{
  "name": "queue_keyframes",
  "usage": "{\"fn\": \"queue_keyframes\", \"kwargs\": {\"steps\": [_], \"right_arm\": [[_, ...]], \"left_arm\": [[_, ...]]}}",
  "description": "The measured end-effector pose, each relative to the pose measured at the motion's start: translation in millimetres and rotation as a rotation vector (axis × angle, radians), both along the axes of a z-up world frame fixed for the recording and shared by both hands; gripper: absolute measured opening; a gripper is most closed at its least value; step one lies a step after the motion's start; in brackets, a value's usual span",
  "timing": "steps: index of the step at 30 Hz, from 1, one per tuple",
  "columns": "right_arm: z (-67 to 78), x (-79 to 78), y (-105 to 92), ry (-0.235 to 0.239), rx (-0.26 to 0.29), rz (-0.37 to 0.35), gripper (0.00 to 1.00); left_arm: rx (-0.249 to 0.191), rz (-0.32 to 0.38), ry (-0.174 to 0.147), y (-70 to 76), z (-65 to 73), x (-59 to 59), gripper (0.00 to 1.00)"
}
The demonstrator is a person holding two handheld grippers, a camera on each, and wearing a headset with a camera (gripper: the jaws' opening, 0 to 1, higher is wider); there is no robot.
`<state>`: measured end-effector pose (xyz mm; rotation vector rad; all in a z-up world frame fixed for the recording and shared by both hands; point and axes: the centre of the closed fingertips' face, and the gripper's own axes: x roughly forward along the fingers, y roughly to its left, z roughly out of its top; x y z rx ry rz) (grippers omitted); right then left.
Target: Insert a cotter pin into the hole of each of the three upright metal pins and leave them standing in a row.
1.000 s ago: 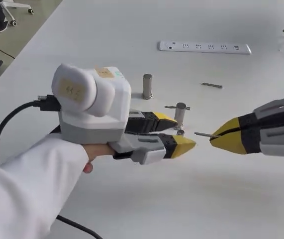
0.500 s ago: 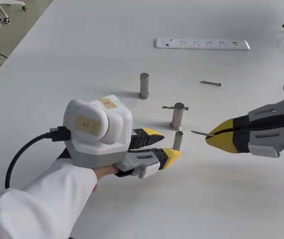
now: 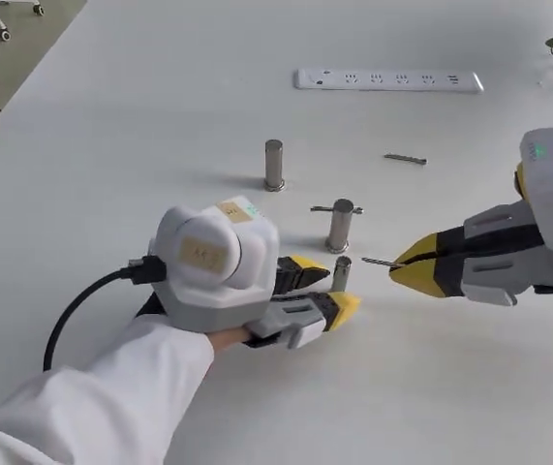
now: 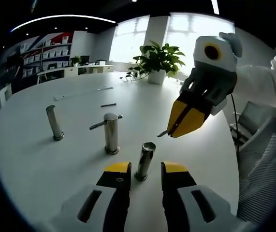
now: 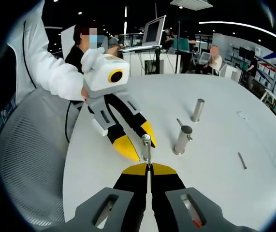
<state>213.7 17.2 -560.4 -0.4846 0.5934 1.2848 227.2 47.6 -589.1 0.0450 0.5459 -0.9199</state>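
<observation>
Moved right gripper (image 3: 399, 265), clamped on cotter pin (image 3: 381, 262), closer, at 3 o'clock of nearest upright pin (image 4: 146, 159). Left gripper (image 4: 145, 169) gaped astride it. Cotter pin seemed light, stiff, slippery: tail-end hold best.

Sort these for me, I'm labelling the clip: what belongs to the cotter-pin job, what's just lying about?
Job: far pin; middle pin with a fitted cotter pin; near pin, between the tips of the open left gripper; held cotter pin in the right gripper; loose cotter pin.
Lying about: power strip; plant.
</observation>
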Motion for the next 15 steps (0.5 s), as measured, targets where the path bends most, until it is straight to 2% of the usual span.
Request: {"fn": "queue_keyframes", "kwargs": {"steps": [6,8,10,12,15], "right_arm": [[-2.3,-1.1,2.3,0.003,-0.007,0.013,0.0],[-2.5,-1.6,2.8,0.004,-0.008,0.015,0.0],[-2.3,-1.8,3.1,0.004,-0.006,0.015,0.0],[-2.5,-2.3,3.2,0.006,-0.007,0.015,0.0],[-2.1,-3.2,3.5,0.004,-0.009,0.018,0.0]], "left_arm": [[0.026,0.001,-0.003,-1.0,-7.4,3.8,0.22],[0.023,0.002,-0.021,-1.6,-5.2,5.2,0.19],[0.016,-0.006,-0.021,-3.2,-4.6,4.4,0.15],[0.029,-0.015,-0.024,-3.7,-6.7,3.8,0.12],[0.025,-0.009,-0.009,-3.8,-8.8,3.3,0.1]]}}
